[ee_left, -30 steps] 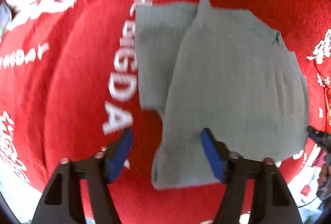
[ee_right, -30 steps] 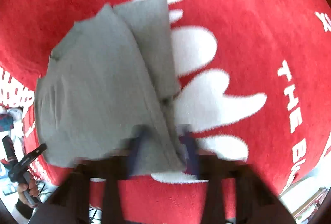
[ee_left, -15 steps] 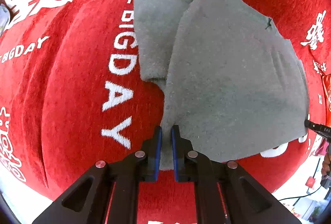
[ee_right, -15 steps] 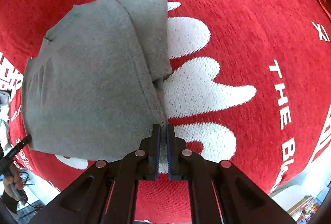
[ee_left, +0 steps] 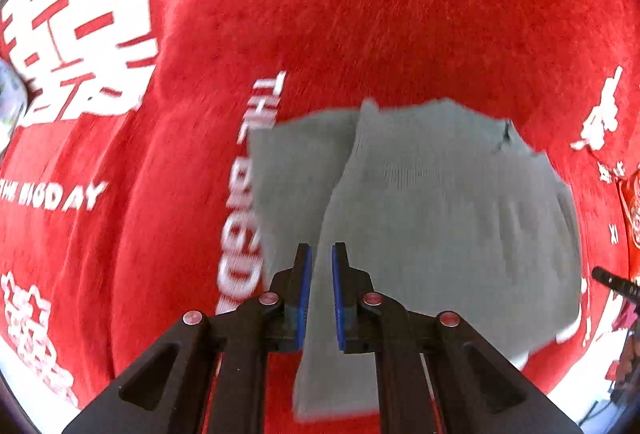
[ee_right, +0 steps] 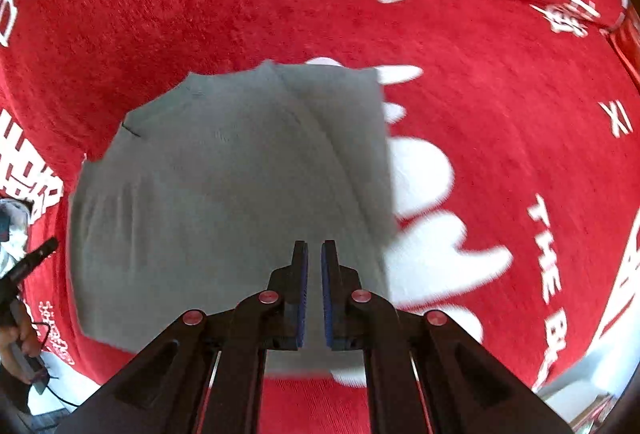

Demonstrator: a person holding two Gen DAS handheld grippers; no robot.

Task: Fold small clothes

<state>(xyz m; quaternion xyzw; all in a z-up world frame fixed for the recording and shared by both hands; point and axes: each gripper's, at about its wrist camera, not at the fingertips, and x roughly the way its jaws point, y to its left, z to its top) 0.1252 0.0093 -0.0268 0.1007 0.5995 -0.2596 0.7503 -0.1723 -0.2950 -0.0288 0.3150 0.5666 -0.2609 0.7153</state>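
Observation:
A small grey garment [ee_left: 432, 226] lies on a red cloth with white lettering; one sleeve sticks out on the left of the left wrist view. My left gripper [ee_left: 319, 254] is shut on the garment's near hem, and the cloth rises between its blue pads. The same garment [ee_right: 224, 201] fills the middle of the right wrist view. My right gripper [ee_right: 311, 248] is shut on its near edge, with a sleeve to its right. The gripped edge hangs lifted off the cloth in both views.
The red cloth [ee_left: 360, 13] covers the whole surface, with folds at the left. The other gripper's tip [ee_left: 616, 284] shows at the right edge of the left wrist view, and also shows at the left edge of the right wrist view [ee_right: 32, 262].
Both grippers closed on the garment's near edge, then lifted it and carried it forward; the garment now sits lower in both views and looks blurred.

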